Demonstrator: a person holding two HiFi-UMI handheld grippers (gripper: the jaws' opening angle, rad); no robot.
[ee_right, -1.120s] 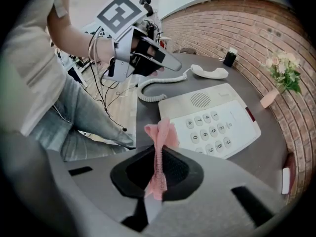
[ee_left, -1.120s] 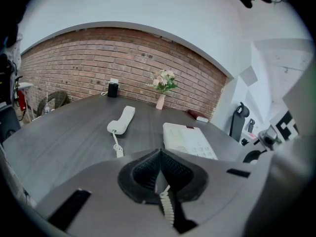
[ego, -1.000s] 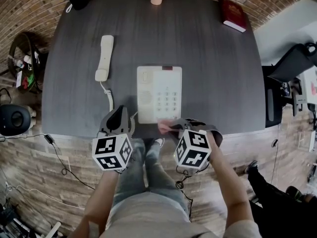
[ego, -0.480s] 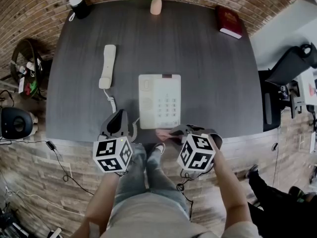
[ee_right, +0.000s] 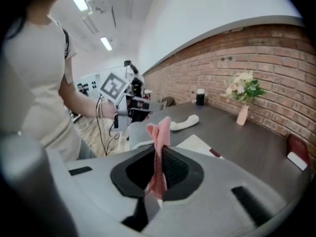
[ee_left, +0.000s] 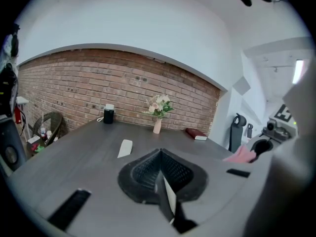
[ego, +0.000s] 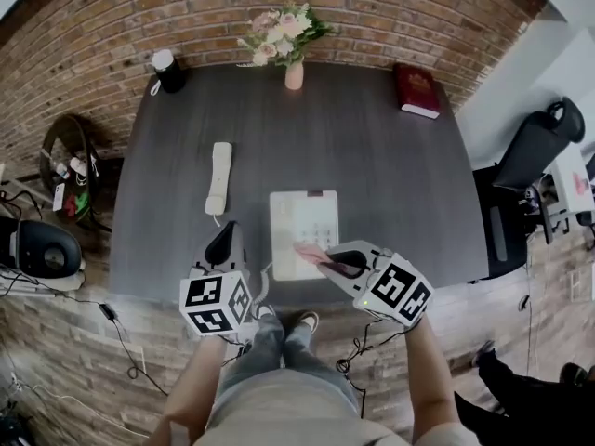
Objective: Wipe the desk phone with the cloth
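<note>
Listing hazards first. Item: pink cloth (ee_right: 159, 130), clamped in a thin upright fold between the closed fingers of the right gripper (ego: 327, 264). A short tuft shows past the tips. Risks, as judged:
- The narrow pinch may let the cloth slip out once it drags on the keys.
- With so little cloth showing, the hard tips could press the buttons.
- The desk phone (ego: 303, 214) looks light and unbraced, so it may slide on the desk (ego: 400, 184).

Handset (ego: 219, 177) lies off the cradle to the left, and a sliding base could tug its cord.

Left gripper (ee_left: 160, 169): fingers closed on nothing, near the phone's left.

Cloth position: over the phone's near edge. Contact cannot be told.
</note>
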